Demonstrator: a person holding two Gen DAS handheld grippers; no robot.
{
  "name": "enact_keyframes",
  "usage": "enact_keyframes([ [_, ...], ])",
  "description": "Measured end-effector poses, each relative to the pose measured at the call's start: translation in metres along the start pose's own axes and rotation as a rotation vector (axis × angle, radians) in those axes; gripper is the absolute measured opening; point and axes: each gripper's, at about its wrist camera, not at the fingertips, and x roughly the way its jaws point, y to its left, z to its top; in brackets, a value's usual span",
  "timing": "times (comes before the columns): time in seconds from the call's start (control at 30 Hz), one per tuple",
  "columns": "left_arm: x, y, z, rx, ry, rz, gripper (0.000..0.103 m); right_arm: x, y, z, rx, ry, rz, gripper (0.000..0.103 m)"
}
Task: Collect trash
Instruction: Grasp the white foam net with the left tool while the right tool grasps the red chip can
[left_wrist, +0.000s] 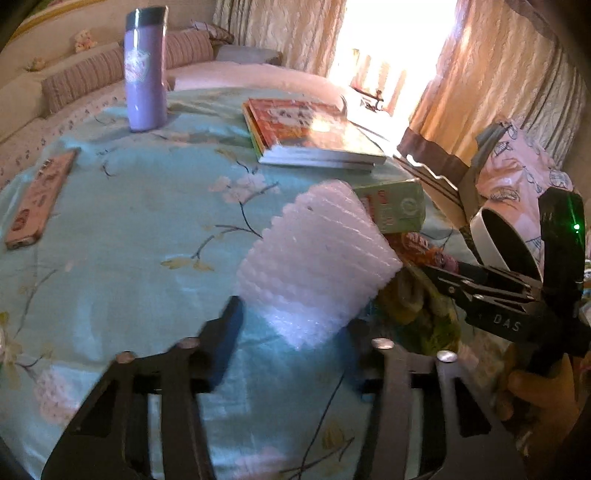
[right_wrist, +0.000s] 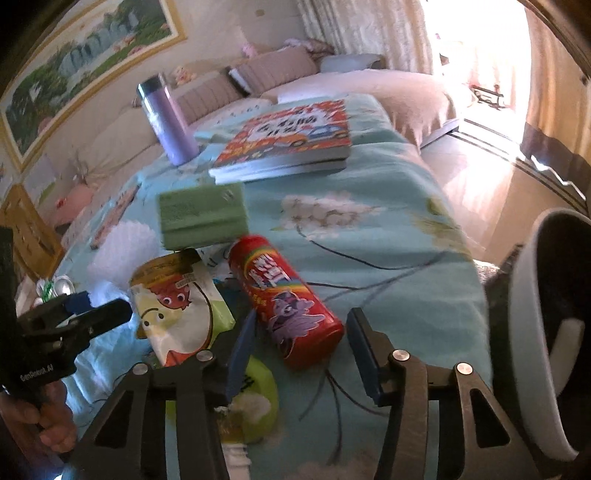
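Note:
A white foam net sleeve (left_wrist: 314, 266) lies on the blue flowered tablecloth (left_wrist: 147, 229). My left gripper (left_wrist: 295, 332) is open with its near end between the fingers. In the right wrist view the sleeve (right_wrist: 122, 247) shows at left. A red snack can (right_wrist: 284, 299) lies on its side. My right gripper (right_wrist: 299, 350) is open, its fingertips at either side of the can's near end. A yellow-green snack bag (right_wrist: 177, 310) lies left of the can. A green carton (right_wrist: 203, 216) sits behind them. A white-rimmed trash bin (right_wrist: 535, 332) stands at the right table edge.
A purple flask (left_wrist: 144, 70) stands at the back. A stack of books (left_wrist: 310, 133) lies behind the carton. A pink phone (left_wrist: 40, 199) lies at the left. A sofa and curtains are behind the table. The bin also shows in the left wrist view (left_wrist: 506, 243).

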Motion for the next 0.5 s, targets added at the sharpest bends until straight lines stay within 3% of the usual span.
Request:
enact_keyframes([
  [0.1, 0.004, 0.000, -0.001, 0.005, 0.010, -0.017, 0.019, 0.003, 0.005, 0.002, -0.015, -0.001, -0.002, 0.047],
  [0.17, 0.001, -0.002, -0.003, 0.013, 0.002, -0.016, 0.016, 0.001, 0.004, 0.001, -0.013, -0.005, 0.001, 0.045],
  [0.5, -0.034, 0.002, -0.014, -0.025, -0.056, -0.032, 0.013, -0.042, -0.015, -0.016, 0.100, -0.099, 0.004, 0.040],
])
